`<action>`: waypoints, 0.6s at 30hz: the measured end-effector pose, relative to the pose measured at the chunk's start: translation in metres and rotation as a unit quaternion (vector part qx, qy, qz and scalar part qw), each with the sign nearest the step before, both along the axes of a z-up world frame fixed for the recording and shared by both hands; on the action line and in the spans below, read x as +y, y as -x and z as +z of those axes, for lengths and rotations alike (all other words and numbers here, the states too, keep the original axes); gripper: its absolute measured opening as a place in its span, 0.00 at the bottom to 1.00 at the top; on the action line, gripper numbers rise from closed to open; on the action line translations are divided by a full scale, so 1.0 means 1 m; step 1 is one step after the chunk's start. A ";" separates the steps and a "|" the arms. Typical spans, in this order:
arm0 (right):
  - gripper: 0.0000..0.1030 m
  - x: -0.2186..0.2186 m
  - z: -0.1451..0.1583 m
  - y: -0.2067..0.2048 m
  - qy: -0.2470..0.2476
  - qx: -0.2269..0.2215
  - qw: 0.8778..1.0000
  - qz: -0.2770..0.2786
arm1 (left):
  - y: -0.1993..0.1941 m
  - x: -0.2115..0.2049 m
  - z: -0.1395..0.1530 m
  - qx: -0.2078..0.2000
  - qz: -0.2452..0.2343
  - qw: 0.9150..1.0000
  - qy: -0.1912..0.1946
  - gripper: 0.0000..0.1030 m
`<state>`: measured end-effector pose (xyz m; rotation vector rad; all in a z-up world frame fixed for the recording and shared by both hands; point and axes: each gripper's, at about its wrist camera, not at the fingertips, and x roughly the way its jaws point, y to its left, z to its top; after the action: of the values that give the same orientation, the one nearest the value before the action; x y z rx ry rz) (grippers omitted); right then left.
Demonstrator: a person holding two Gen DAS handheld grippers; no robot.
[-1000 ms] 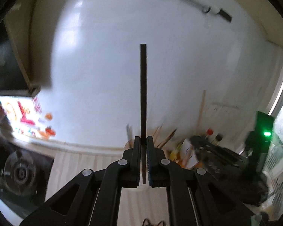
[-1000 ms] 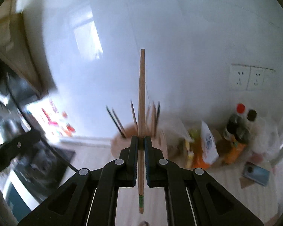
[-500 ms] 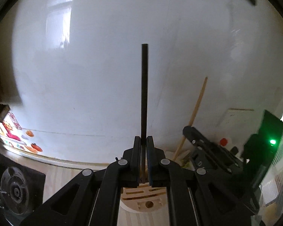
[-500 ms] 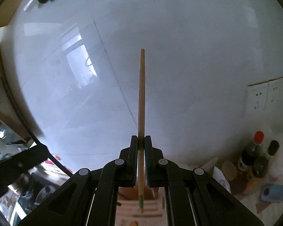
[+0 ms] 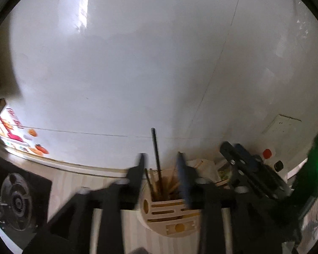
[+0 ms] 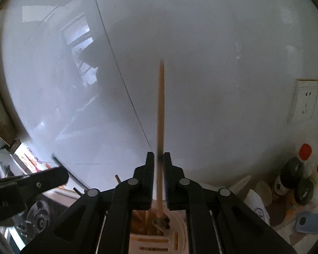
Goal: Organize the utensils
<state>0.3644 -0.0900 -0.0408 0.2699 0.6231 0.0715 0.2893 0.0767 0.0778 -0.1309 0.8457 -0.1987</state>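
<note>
The left gripper (image 5: pixel 160 165) has its two black fingers spread wide apart and blurred, gripping nothing; between them a slim black chopstick (image 5: pixel 155 148) stands nearly upright, free of both fingers, its lower end down in the round pale wooden utensil holder (image 5: pixel 169 213) just below the tips, among several brown wooden sticks. Beyond the left finger sits a black gas burner (image 5: pixel 14 201). To the right, the right gripper (image 6: pixel 158 158) has its fingers drawn in close around a long light wooden chopstick (image 6: pixel 160 110), blurred, rising straight up between them; its lower end reaches the holder's opening below. Whether the pads press it cannot be told. Dark sauce bottles with a red cap (image 6: pixel 294 175) stand further right.
</note>
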 end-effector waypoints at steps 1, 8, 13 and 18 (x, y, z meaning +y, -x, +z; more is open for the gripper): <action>0.27 -0.001 0.004 0.003 -0.002 0.001 1.000 0.001 | 0.006 0.004 0.004 -0.007 0.007 1.000 -0.003 0.66; 0.62 -0.010 0.023 0.044 0.042 0.023 0.998 -0.038 | 0.046 0.023 -0.005 -0.021 0.053 0.996 -0.074 1.00; 0.85 -0.013 0.013 0.074 0.094 0.057 0.992 -0.063 | 0.057 0.018 -0.027 0.000 0.057 0.994 -0.095 1.00; 0.97 -0.011 -0.004 0.092 0.126 0.081 0.987 -0.065 | 0.070 0.015 -0.036 0.006 0.062 0.992 -0.107 1.00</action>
<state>0.2727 -0.1005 -0.0450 0.0716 0.7675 -0.1564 0.2195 0.0919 0.0418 0.0165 0.8619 0.0091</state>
